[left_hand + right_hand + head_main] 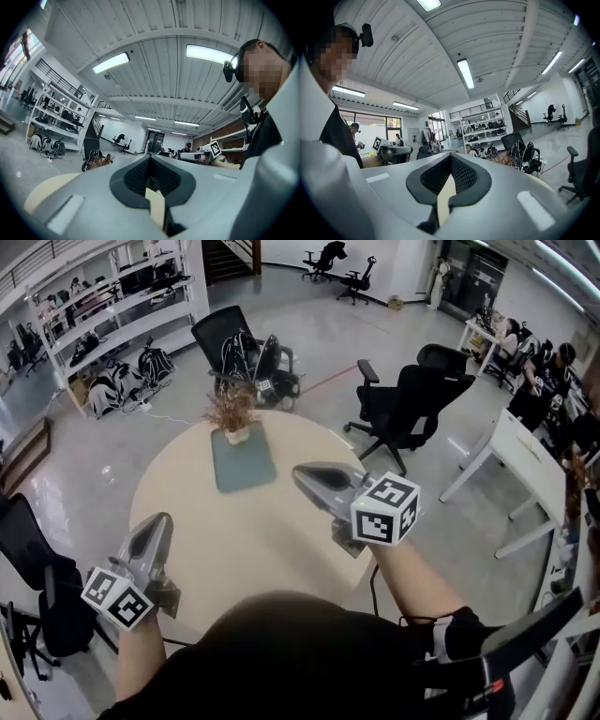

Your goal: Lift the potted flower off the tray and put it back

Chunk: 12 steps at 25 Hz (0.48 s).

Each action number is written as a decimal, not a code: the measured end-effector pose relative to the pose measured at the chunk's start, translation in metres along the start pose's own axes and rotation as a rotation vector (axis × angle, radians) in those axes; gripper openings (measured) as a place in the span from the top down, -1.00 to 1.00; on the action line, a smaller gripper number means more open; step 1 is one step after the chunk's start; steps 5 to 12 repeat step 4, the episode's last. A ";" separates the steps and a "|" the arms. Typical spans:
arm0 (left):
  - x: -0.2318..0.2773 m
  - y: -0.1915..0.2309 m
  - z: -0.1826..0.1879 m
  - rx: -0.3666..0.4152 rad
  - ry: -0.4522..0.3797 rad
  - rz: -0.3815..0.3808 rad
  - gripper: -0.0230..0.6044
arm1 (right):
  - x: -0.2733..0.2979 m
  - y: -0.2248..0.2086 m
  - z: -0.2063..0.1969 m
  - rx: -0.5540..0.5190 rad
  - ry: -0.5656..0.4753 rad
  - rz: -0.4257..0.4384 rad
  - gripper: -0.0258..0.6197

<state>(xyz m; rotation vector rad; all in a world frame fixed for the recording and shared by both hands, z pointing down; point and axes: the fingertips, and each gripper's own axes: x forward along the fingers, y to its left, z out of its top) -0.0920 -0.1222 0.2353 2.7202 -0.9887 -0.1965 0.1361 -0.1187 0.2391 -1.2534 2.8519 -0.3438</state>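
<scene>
Round tabletop (216, 549): potted flower (232, 416) sits on tray (246, 470), far side. Left claw (160, 519) clenched, empty; right claw (300, 473) apparently likewise. Lift not yet begun.

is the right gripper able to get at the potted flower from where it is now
Probably yes: the right gripper hovers over the table near the tray, with nothing between it and the potted flower at the tray's far end. Its fingers are shut and would need opening first.
</scene>
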 end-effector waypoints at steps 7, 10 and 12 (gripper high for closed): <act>0.003 -0.001 -0.001 -0.001 0.010 -0.010 0.94 | 0.001 0.001 0.000 -0.002 0.001 0.003 0.88; 0.003 -0.001 -0.001 -0.001 0.010 -0.010 0.94 | 0.001 0.001 0.000 -0.002 0.001 0.003 0.88; 0.003 -0.001 -0.001 -0.001 0.010 -0.010 0.94 | 0.001 0.001 0.000 -0.002 0.001 0.003 0.88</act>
